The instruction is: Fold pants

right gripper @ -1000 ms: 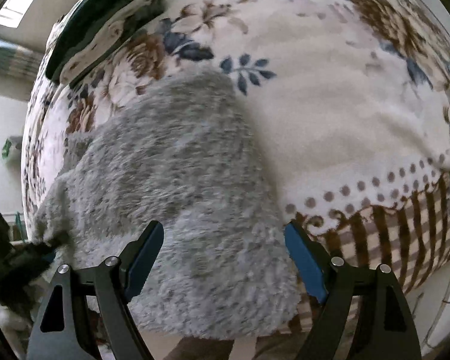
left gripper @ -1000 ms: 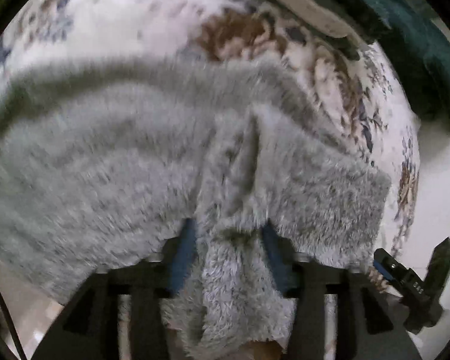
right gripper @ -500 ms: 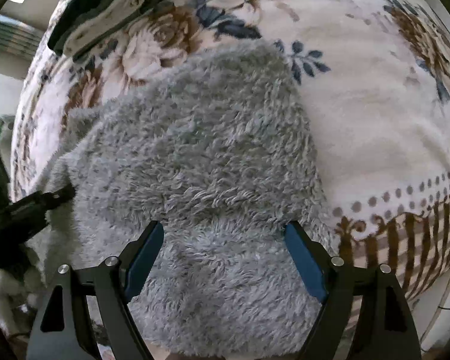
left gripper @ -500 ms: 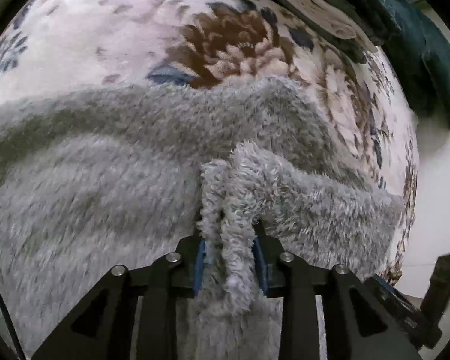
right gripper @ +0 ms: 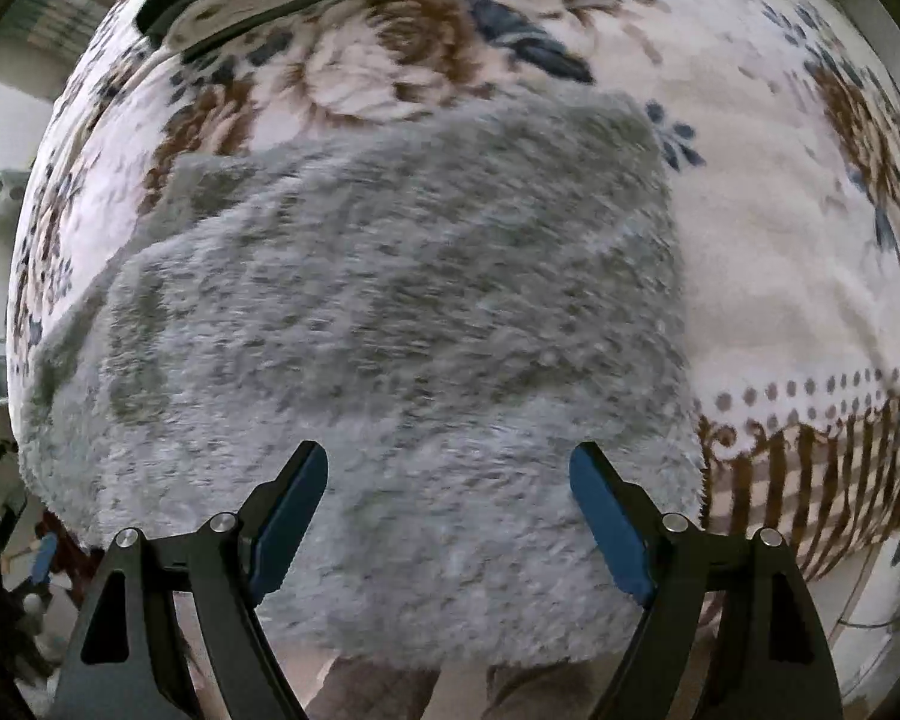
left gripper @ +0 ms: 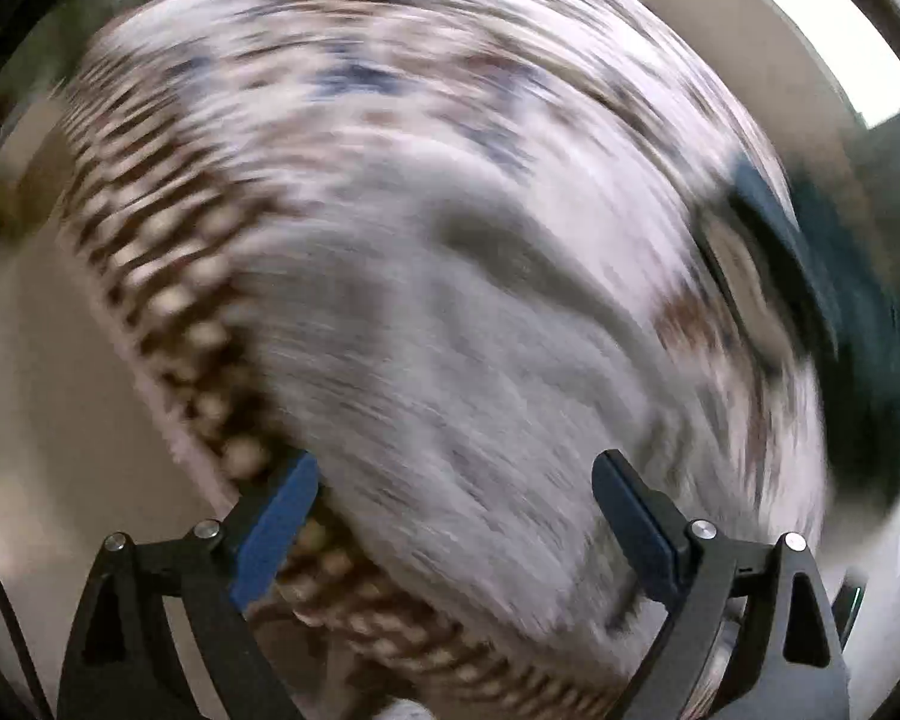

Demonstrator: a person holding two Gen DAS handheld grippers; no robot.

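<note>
The grey fleece pants [right gripper: 390, 360] lie in a compact folded wad on the floral blanket [right gripper: 798, 276] of the bed, w/ the near edge hanging toward the bed's front by the brown striped border [right gripper: 810, 480]. The right claw [right gripper: 450, 516] hovers above the near part of the wad, jaws wide and released, nothing pinched; the pile shows between the blue pads but the pads don't press it. The left claw [left gripper: 453, 516] is in a heavily smeared view: its jaws are opening, spread wide, and no fabric looks caught between them, tho the blur makes fine detail impossible to read. The pants [left gripper: 480, 360] sit ahead of it as a pale grey mass, w/ a dark teal item [left gripper: 858, 324] off at the bed's far side. Judged from this, the step in hand is letting go after a fold and lining up for the next one or a tidy-up. To do it well: left claw should clear the pile fully before swinging, so fleece loops don't snag and drag the top layer open. Next pinch should take both layers at a corner, not just the fluffy top. The right claw can press or hold the near edge as an anchor while the left one works, since plush fabric springs back and slides on the blanket. Keep the overhanging edge from slipping off the bed.
</note>
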